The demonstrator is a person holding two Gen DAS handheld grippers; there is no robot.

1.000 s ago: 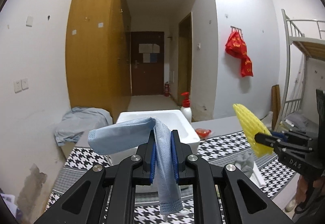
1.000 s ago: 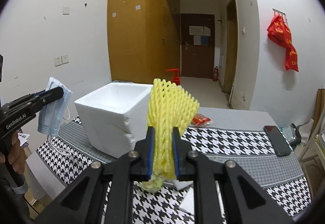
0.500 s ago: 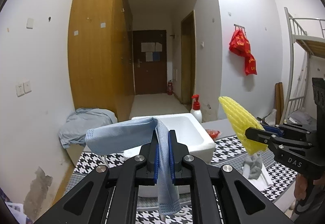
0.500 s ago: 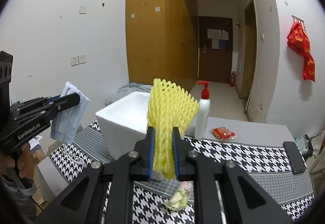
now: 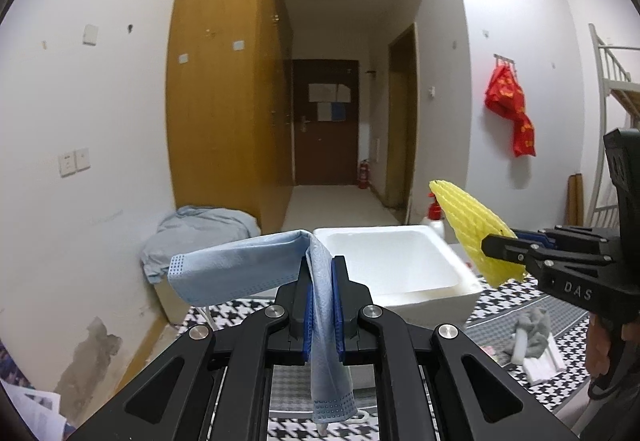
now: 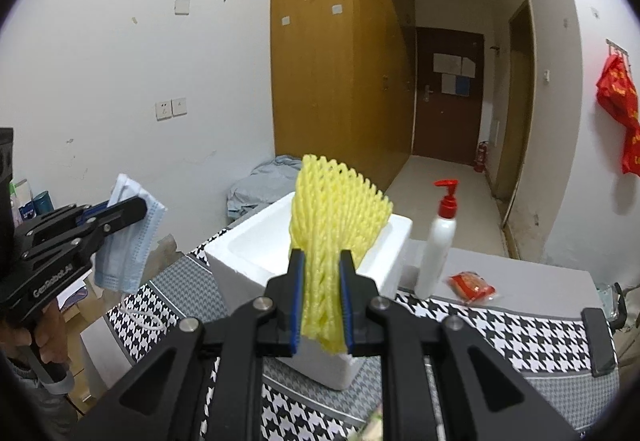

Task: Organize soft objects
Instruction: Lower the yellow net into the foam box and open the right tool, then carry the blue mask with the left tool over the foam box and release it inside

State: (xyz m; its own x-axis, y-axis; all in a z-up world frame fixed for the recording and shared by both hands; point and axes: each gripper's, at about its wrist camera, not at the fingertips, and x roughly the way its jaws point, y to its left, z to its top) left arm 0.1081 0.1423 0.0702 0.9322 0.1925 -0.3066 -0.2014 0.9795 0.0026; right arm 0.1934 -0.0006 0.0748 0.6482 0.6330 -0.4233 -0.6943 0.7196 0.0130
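Observation:
My left gripper [image 5: 321, 273] is shut on a light blue face mask [image 5: 240, 269], which drapes over the jaws and hangs down in front. In the right wrist view the same mask [image 6: 130, 241] hangs at the left, held above the table's near left corner. My right gripper [image 6: 323, 273] is shut on a yellow foam net sleeve [image 6: 336, 209] that stands up between its pads. From the left wrist camera, the sleeve [image 5: 472, 233] hovers by the right rim of the white foam box [image 5: 392, 261]. The box [image 6: 256, 245] sits open and looks empty.
A houndstooth cloth [image 6: 500, 333] covers the table. A white pump bottle with a red top [image 6: 438, 241] and a red packet [image 6: 472, 287] lie behind the box. A grey rag on a white block [image 5: 532, 333] sits right of the box. A dark phone [image 6: 598, 341] lies at the right edge.
Both grippers have swung leftward with their loads still clamped, so the foam box now lies right of centre in the left view and straight behind the yellow sleeve in the right view.

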